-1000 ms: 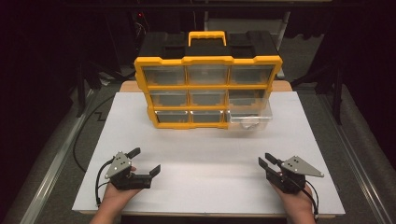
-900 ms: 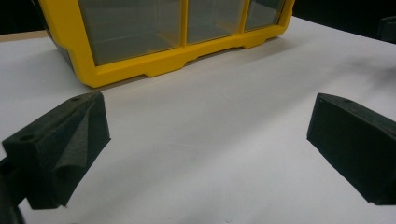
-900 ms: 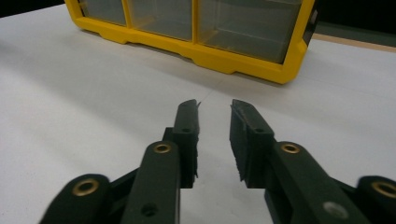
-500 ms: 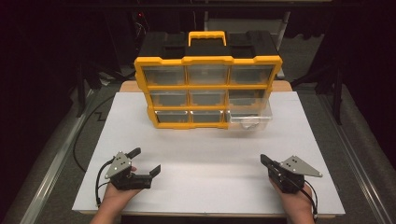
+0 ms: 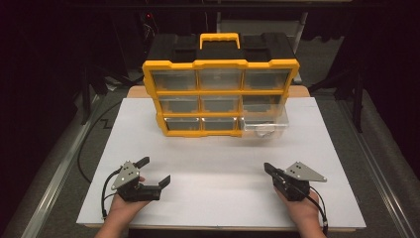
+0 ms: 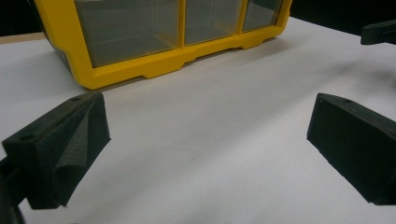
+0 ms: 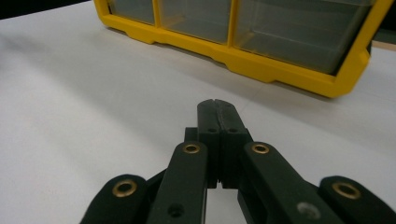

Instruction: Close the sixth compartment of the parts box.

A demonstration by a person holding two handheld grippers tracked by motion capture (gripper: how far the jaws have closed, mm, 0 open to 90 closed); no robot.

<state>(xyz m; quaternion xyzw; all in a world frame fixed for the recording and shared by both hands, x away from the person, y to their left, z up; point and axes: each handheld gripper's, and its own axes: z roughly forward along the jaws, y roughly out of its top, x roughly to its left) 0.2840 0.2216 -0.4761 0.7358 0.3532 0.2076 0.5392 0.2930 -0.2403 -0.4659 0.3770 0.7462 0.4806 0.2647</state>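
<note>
Darkness hides surroundings (organizer [image 5: 220,96] top cut off).

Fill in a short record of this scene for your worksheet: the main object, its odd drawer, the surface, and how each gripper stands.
Main object: yellow drawer organizer, upright, nine clear drawers, yellow handle on top
Odd drawer: bottom right drawer, pulled out
Surface: white table
Left gripper: jaws wide apart, nothing between them
Right gripper: jaws shut together, holding nothing
Both grippers: near the table's front edge, apart from the organizer
</note>
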